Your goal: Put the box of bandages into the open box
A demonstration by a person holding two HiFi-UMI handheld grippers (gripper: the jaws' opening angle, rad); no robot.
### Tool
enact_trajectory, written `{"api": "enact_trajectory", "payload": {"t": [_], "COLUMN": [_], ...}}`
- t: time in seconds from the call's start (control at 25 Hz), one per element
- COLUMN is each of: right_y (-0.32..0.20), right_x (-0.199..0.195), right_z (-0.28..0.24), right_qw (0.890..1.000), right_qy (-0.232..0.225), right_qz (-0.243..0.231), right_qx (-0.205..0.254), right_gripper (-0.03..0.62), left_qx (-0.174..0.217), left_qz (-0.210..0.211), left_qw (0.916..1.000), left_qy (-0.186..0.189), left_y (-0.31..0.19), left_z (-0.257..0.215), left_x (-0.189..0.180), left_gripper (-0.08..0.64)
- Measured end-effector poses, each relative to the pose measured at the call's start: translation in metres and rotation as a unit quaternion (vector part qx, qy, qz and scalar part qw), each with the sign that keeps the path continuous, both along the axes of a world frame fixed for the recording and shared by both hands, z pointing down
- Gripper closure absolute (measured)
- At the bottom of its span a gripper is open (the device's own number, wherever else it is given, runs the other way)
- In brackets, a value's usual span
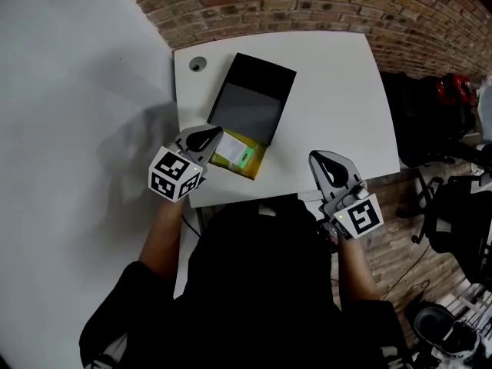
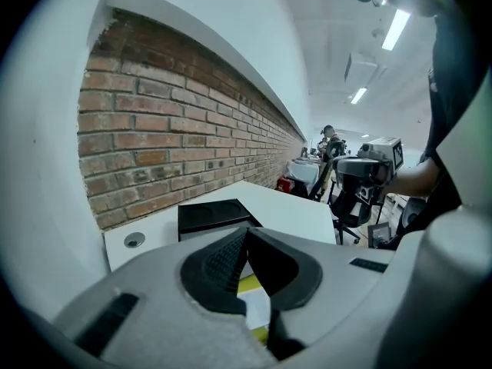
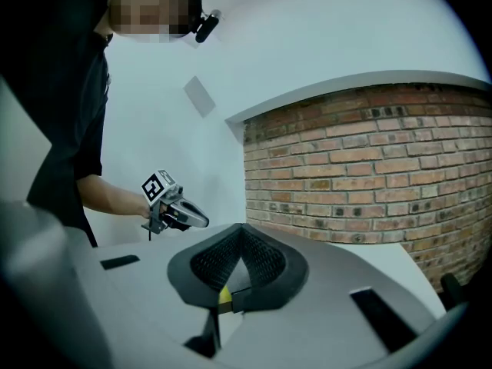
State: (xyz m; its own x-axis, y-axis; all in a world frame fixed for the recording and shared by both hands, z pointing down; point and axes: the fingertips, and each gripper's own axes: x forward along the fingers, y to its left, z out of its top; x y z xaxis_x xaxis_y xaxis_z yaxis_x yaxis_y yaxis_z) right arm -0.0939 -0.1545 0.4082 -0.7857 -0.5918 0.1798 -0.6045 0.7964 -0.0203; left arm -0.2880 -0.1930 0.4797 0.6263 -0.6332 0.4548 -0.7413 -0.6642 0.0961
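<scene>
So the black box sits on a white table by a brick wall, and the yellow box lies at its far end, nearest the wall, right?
Not quite. The yellow box lies at the near end of the black box, on the person's side, not towards the brick wall. The head view shows it. The white table is right.

The person wears a black short-sleeved shirt (image 1: 254, 290) that fills the lower middle of the head view. At centre left, the left gripper (image 1: 206, 138) has a pale grey plastic shell, black ribbed pads (image 2: 219, 264) and a white cube with black square markers (image 1: 174, 175). At centre right, the right gripper (image 1: 327, 164) is built alike, with its own marker cube (image 1: 361, 217).
</scene>
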Motion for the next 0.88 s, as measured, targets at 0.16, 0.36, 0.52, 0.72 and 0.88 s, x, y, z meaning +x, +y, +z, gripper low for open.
{"api": "enact_trajectory", "payload": {"t": [0.16,0.36,0.52,0.72,0.88], "right_y": [-0.005,-0.008,-0.007,0.003,0.007], "right_x": [0.008,0.027,0.037,0.045,0.046], "right_z": [-0.013,-0.043,-0.059,-0.057,-0.052], "right_qw": [1.000,0.996,0.992,0.986,0.977], "right_qy": [-0.014,-0.077,-0.090,-0.089,-0.079], "right_qz": [-0.025,-0.051,-0.087,-0.140,-0.196], "right_qx": [0.010,0.007,0.023,0.024,0.016], "right_gripper": [0.586,0.586,0.586,0.586,0.586], "left_qx": [0.023,0.074,0.121,0.167,0.210], "left_qz": [-0.023,-0.055,-0.073,-0.104,-0.117], "left_qw": [0.9993,0.9954,0.9850,0.9680,0.9572], "left_qy": [0.018,0.025,0.098,0.156,0.161], "left_y": [0.007,0.018,0.035,0.068,0.099], "left_z": [-0.022,-0.050,-0.080,-0.108,-0.123], "left_x": [0.009,0.025,0.044,0.059,0.068], "left_gripper": [0.545,0.545,0.545,0.545,0.545]}}
